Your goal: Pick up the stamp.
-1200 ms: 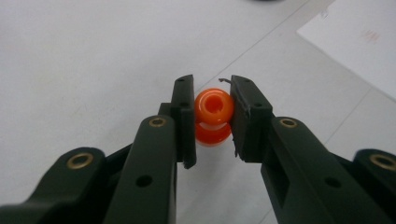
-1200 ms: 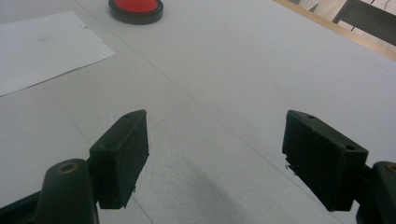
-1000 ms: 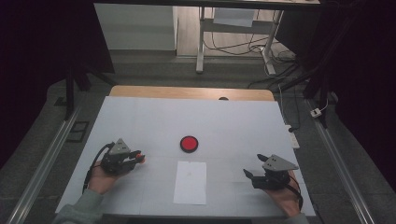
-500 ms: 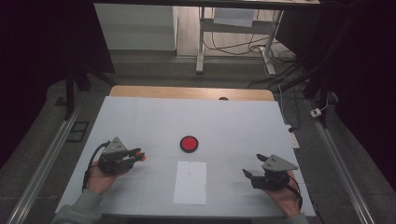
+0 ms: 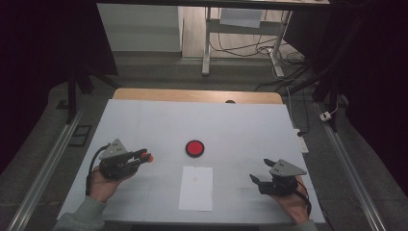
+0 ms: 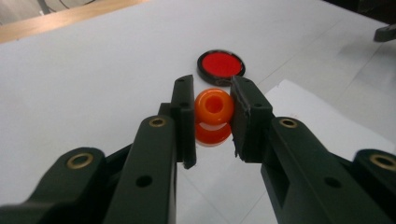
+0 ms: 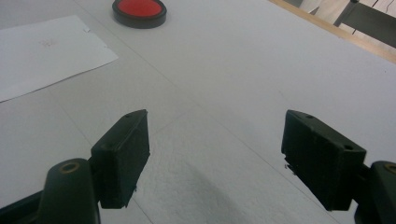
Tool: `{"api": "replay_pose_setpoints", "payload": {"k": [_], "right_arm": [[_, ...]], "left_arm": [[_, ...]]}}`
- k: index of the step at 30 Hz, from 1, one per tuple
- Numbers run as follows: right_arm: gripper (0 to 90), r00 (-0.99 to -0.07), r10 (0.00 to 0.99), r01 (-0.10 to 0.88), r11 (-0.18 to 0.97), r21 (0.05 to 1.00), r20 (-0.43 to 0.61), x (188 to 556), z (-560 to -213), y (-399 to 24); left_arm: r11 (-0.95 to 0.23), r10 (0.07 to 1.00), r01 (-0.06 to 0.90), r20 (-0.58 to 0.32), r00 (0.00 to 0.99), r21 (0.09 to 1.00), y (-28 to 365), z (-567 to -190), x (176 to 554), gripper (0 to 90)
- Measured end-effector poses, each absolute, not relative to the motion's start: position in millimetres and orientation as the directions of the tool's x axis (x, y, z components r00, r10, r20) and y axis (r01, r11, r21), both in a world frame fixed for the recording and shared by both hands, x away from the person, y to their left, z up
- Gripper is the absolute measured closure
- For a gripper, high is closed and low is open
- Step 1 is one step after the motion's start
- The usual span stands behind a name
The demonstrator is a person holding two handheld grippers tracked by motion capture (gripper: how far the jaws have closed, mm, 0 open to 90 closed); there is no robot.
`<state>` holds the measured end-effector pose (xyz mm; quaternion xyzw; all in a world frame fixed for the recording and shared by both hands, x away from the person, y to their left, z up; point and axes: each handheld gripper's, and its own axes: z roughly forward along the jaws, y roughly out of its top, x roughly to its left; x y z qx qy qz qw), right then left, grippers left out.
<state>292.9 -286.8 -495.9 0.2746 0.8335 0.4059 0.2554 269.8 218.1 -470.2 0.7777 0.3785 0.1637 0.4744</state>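
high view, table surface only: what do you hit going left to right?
Left tongs clamped on an orange ring → red disc → right tongs, jaws open and holding nothing. The white paper sheet overlaps the disc's span, so it is left out of the order.

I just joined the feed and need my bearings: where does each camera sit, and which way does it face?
High view: above the person's side, looking forward and down on the white table; forearms and both hand-held grippers enter at the bottom.
Left gripper view: rides the left hand-held gripper, looking along its jaws, shut on an orange ring.
Right gripper view: rides the right hand-held gripper, jaws open over bare table.
Shared: all show the red disc and the paper sheet.
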Motion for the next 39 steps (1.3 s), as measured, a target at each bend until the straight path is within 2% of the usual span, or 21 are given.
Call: {"api": "replay_pose_setpoints", "payload": {"k": [27,39], "right_arm": [[23.4,-0.719,0.664,0.253,0.525,0.812,-0.205,293.6,-496.9,-286.7],[23.5,-0.716,0.668,0.256,0.523,0.813,-0.204,293.5,-496.7,-287.4]], "left_arm": [[-0.250,0.683,0.390,-0.124,0.720,0.886,191.8,-450.1,276.2,72.3],[-0.283,0.644,0.372,-0.112,0.756,0.884,164.3,-445.7,287.7,72.3]]}}
